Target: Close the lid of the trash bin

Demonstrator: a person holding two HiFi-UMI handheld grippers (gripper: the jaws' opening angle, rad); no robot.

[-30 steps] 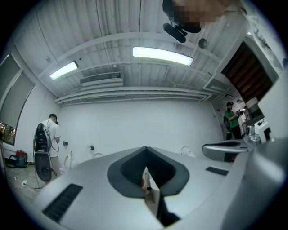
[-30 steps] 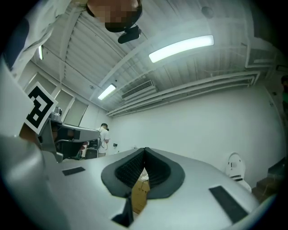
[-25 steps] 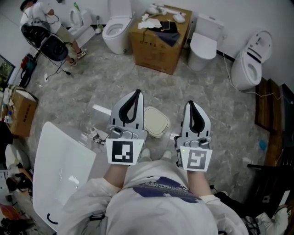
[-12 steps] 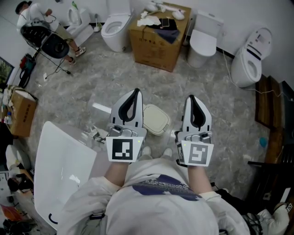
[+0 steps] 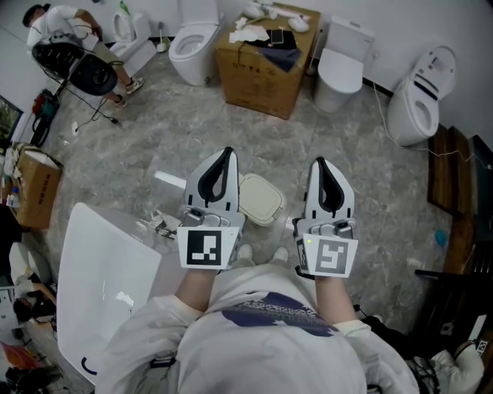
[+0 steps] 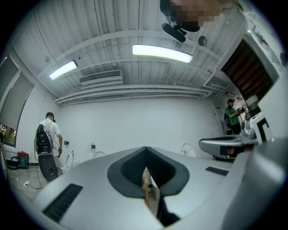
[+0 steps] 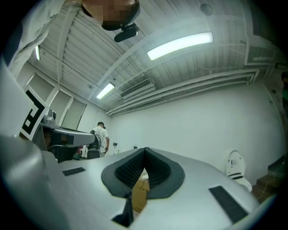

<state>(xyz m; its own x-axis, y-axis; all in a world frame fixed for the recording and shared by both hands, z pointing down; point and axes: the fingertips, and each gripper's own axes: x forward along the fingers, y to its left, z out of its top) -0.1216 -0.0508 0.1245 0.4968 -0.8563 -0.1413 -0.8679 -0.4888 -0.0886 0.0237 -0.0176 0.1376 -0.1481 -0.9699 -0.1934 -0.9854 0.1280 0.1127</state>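
Both grippers are up in front of the chest and apart from each other, pointing away from the body and slightly upward. Left gripper (image 5: 228, 153): jaws pressed together, nothing between them; its own view shows only a thin slit between the pads. Right gripper (image 5: 320, 161): same, jaws pressed together and empty. Neither touches the bin (image 5: 271, 218). The bin sits on the grey marbled floor (image 5: 154, 146) just ahead of the person's feet, and in the head view it shows in the gap between the two grippers, closer to the left one. Its cream lid (image 5: 259, 197) looks flat on top from above; I can't tell whether it's fully seated. A white panel (image 5: 104, 277) lies on the floor at lower left, with small clutter between it and the bin. At the far wall there is a big cardboard box (image 5: 262, 69) with odds and ends on top, a toilet (image 5: 194, 46) to its left and two more to its right. A smaller brown carton (image 5: 38, 188) is at the left edge. A person in a white top (image 5: 62, 19) is at top left beside a black seat-like rig. The left gripper view looks over the closed jaws at the white wall (image 6: 144, 128) and ceiling lights (image 6: 162, 53), with a second person in green (image 6: 233, 117) at far right. The right gripper view shows the cardboard box through the notch below the pads.
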